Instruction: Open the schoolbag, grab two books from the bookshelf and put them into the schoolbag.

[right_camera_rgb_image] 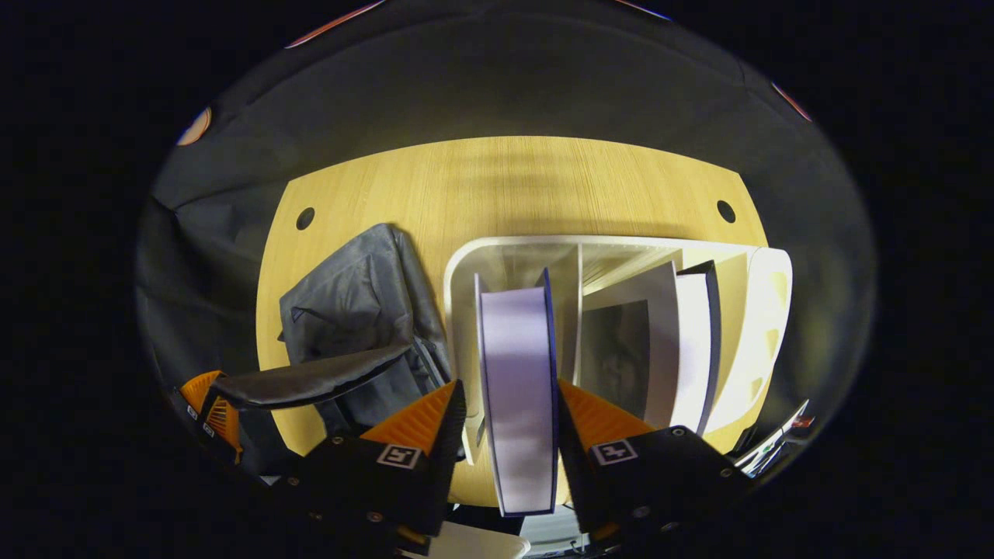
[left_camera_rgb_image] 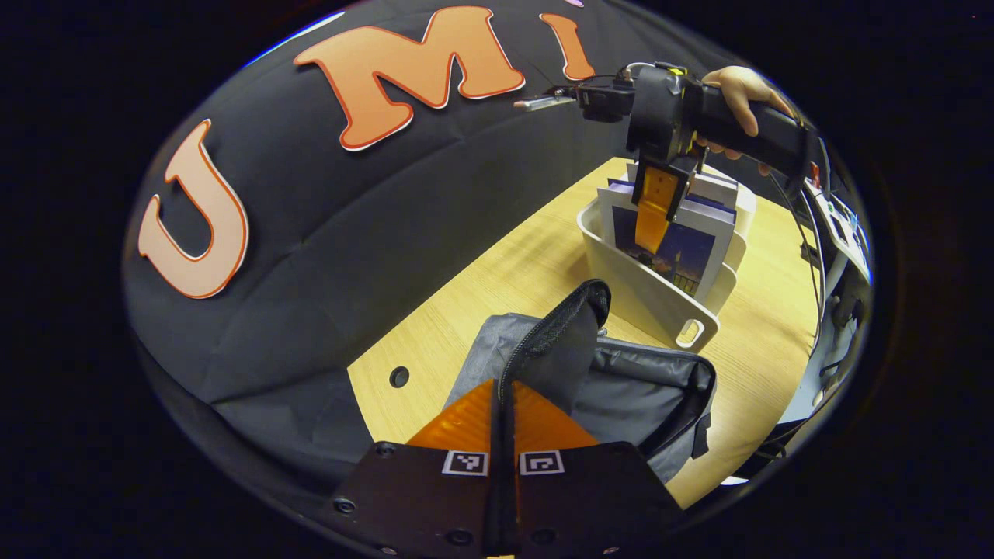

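I find the left gripper (left_camera_rgb_image: 503, 411) low over the pale wooden bench (left_camera_rgb_image: 497, 287), its fingers drawn together on the raised flap of the grey fabric schoolbag (left_camera_rgb_image: 621, 388). The flap stands up between the fingers, its dark zip edge curling over at the top. The schoolbag itself lies flat on the bench, its main opening gaping to the right of the held flap.

Beyond the schoolbag, on the same bench, I note the white plastic divided bookshelf (left_camera_rgb_image: 652, 299), a tub-like rack with a slot handle at its near end. Several books stand upright in it.

In the left gripper view the right gripper (left_camera_rgb_image: 656, 203) hangs above the bookshelf, pointing down, held by a hand (left_camera_rgb_image: 738, 89) at its rear grip. In the right gripper view, the right gripper (right_camera_rgb_image: 509, 419) has its fingers set on either side of a thick book with a dark blue cover and pale page edge (right_camera_rgb_image: 519, 388). Both fingers appear to sit against its covers. That book stands in the left compartment of the bookshelf (right_camera_rgb_image: 466, 272), tilted slightly. In the next compartment, past a white divider, a white-covered book (right_camera_rgb_image: 683, 341) leans to the right against a dark-edged one.

The schoolbag (right_camera_rgb_image: 357, 310) lies just left of the bookshelf in this view, touching or nearly touching its wall; I cannot tell which.
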Tool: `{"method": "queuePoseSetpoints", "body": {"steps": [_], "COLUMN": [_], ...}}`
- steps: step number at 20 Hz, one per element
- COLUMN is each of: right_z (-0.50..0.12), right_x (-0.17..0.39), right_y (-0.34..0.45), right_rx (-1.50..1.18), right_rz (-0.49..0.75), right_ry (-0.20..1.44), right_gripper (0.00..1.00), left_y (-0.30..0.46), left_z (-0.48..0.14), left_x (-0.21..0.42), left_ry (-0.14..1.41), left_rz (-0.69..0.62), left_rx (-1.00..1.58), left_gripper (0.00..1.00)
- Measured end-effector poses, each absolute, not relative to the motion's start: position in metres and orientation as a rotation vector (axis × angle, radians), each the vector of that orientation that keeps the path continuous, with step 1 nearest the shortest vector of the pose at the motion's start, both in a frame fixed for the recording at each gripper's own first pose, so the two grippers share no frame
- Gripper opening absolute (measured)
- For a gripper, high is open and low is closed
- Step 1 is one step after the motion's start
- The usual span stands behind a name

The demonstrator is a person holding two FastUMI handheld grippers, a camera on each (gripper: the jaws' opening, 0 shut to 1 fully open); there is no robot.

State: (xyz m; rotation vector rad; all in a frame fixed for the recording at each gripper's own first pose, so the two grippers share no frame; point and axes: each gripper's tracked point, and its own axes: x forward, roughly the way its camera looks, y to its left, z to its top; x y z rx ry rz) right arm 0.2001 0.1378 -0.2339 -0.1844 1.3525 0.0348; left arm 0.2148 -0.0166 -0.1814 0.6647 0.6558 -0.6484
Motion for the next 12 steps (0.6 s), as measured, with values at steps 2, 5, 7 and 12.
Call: {"method": "queuePoseSetpoints", "body": {"steps": [2, 5, 7, 12], "right_z": [-0.242, -0.236, -0.232, -0.196], "right_x": [0.201, 0.201, 0.204, 0.196], "right_y": [0.135, 0.140, 0.140, 0.148], "right_rx": [-0.189, -0.159, -0.168, -0.161], "right_rz": [0.026, 0.026, 0.037, 0.039], "right_ry": [1.355, 1.350, 1.325, 1.285], "right_gripper": [0.49, 0.48, 0.39, 0.39], "left_y": [-0.017, -0.018, -0.020, -0.020], "left_z": [-0.182, -0.184, -0.185, -0.187], "left_x": [0.214, 0.214, 0.213, 0.211], "left_ry": [0.660, 0.672, 0.675, 0.683], "left_rz": [-0.650, -0.652, -0.657, -0.673], "left_rx": [0.664, 0.663, 0.661, 0.655], "left_gripper": [0.01, 0.01, 0.01, 0.01]}}
